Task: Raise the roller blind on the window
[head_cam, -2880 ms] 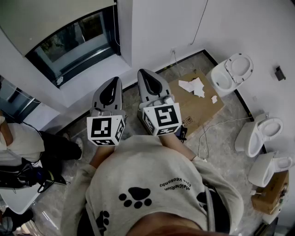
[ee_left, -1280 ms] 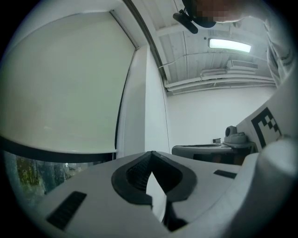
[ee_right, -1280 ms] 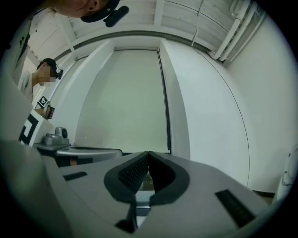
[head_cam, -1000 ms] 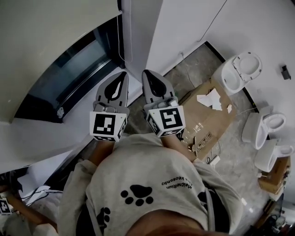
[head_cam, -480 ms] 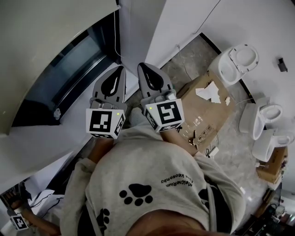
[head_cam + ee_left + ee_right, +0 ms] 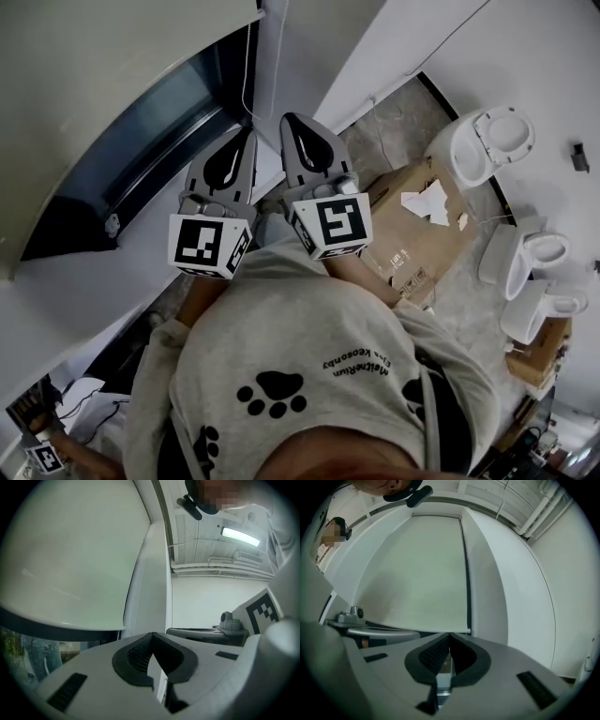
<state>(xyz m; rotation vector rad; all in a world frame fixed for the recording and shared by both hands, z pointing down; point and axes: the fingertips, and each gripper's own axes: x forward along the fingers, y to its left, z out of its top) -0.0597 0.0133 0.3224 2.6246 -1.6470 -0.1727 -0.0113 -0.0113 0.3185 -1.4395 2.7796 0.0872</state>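
Observation:
The pale roller blind (image 6: 103, 75) covers the upper part of the dark window (image 6: 141, 155), its bottom bar (image 6: 61, 629) hanging partway down. A thin pull cord (image 6: 248, 66) runs down the blind's right edge, and shows as the cord (image 6: 467, 573) in the right gripper view. My left gripper (image 6: 247, 134) and right gripper (image 6: 289, 119) are held side by side, pointing level at the window's right edge, just short of the cord. Each has its jaws shut with nothing between them. The left gripper (image 6: 152, 634) faces the reveal beside the blind (image 6: 70, 564). The right gripper (image 6: 449, 634) faces the blind (image 6: 417, 569).
A white sill (image 6: 94, 272) runs below the window. A flattened cardboard box (image 6: 412, 225) lies on the floor to my right, with several toilets (image 6: 483, 141) beyond it along the wall. Another person's hand (image 6: 37, 408) shows at the lower left.
Both grippers have come closer to the window's right edge and the cord, still side by side and shut. The blind hangs as before.

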